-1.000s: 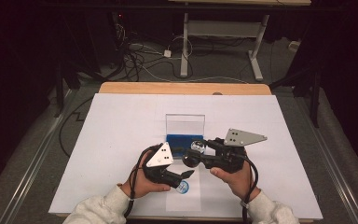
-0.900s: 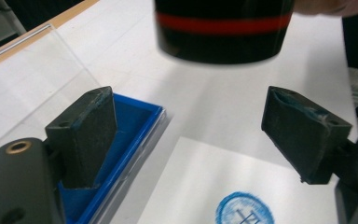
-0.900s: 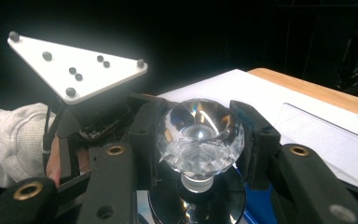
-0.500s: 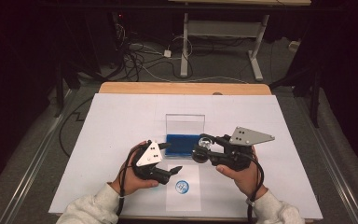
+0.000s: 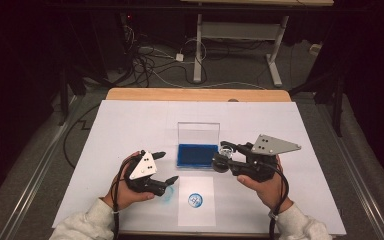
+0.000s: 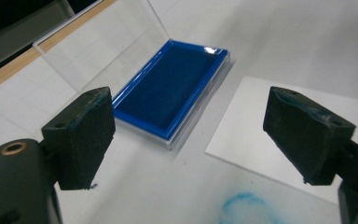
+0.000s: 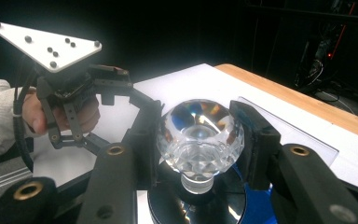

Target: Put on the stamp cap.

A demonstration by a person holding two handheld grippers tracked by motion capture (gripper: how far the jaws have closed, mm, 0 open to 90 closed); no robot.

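Crystal stamp [image 7: 200, 140]: pinched between right gripper [image 7: 200, 144] jaws, above ink pad [image 5: 197, 155].
Left gripper [image 6: 191, 135]: jaws just spread, nothing between.
Paper slip [image 5: 196, 200]: bears blue print.

We see a faceted clear-glass stamp handle [image 7: 200, 135], a glossy clear-plastic lid [image 6: 102, 46] over a matt blue felt-like pad [image 6: 172, 88], smooth white paper [image 5: 196, 200], and a wooden table edge [image 5: 195, 94].

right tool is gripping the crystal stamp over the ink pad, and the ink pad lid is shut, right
Not quite: the ink pad lid is open, standing up behind the blue pad, as the left gripper view shows. The right tool does grip the crystal stamp over the pad.
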